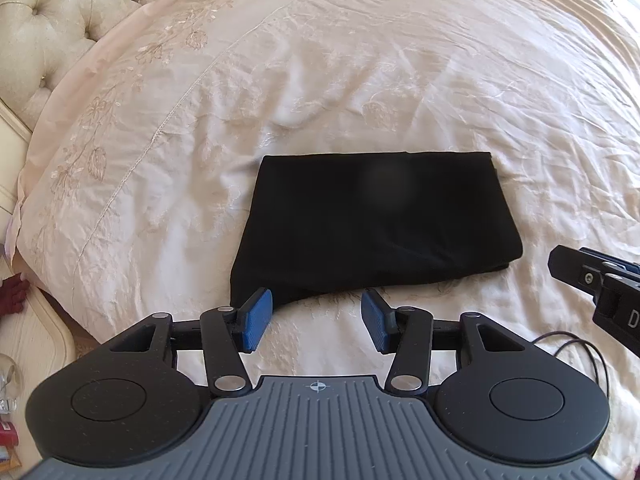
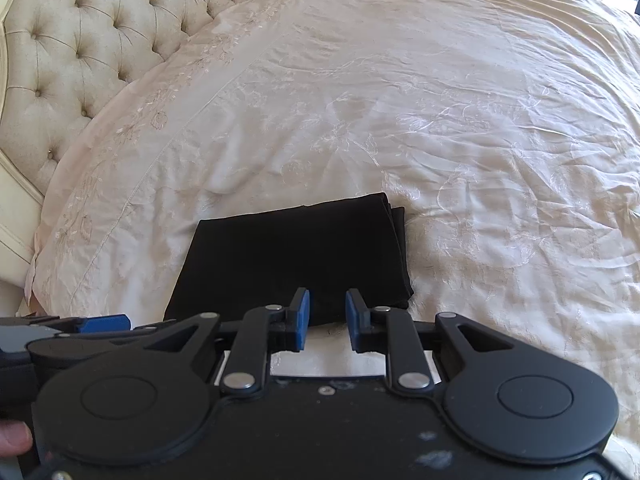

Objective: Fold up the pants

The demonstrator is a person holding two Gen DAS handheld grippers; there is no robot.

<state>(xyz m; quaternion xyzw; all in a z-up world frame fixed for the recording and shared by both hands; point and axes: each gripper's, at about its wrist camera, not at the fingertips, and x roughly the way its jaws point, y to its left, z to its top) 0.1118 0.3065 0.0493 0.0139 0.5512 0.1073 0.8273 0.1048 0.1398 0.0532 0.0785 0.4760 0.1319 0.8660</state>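
You have one pair of black pants [image 1: 372, 224], already folded into a flat rectangular bundle, lying on the cream embroidered bedspread [image 1: 400, 80]. From your left gripper [image 1: 316, 324] the bundle sits just ahead of the fingertips, its long axis running across your view from left to right, with the near edge sloping down toward your left finger. A stack of folded layers shows at the near right corner. That gripper's jaws stand apart with nothing between them: the left blue pad [image 1: 256, 320] is just at the bundle's near left corner, though whether it touches the cloth cannot be told, and the right pad hangs over bare bedspread.

Your right gripper [image 2: 327, 318] is also empty, its jaws only a little apart, hovering at the bundle's near edge. From here the pants [image 2: 288, 256] reach ahead and to the left, and the layered folds stack up at the far right corner.

Ahead of and to the right of both grippers the bedspread lies wide open, wrinkled but bare. To the left, well beyond the pants, stands the one tufted headboard [image 2: 80, 40]. A thin dark cable [image 1: 576, 352] loops on the cover right of your left gripper.
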